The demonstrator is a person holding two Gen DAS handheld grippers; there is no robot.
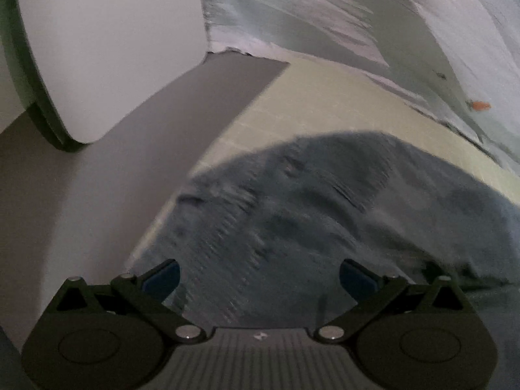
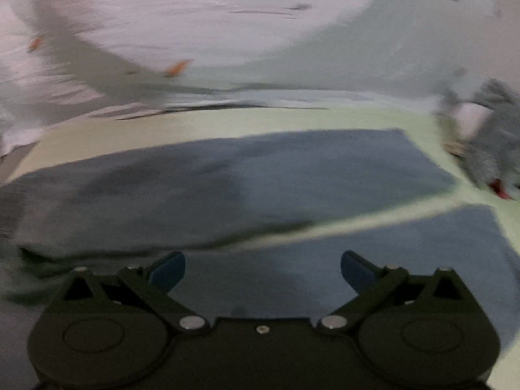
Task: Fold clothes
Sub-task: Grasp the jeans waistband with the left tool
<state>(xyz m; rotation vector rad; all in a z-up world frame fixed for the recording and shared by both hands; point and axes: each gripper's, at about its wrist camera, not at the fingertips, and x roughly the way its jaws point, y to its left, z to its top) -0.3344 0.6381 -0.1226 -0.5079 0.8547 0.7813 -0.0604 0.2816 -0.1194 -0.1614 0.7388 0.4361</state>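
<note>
While blurred, both hand-held grippers seemingly tilt downward.

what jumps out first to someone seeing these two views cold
The dark blue garment dominates, spread over the pale green surface in the middle of both wrist views. Next come the right gripper and left gripper at the bottom, jaws wide and empty. Rumpled white fabric fills the background.
</note>
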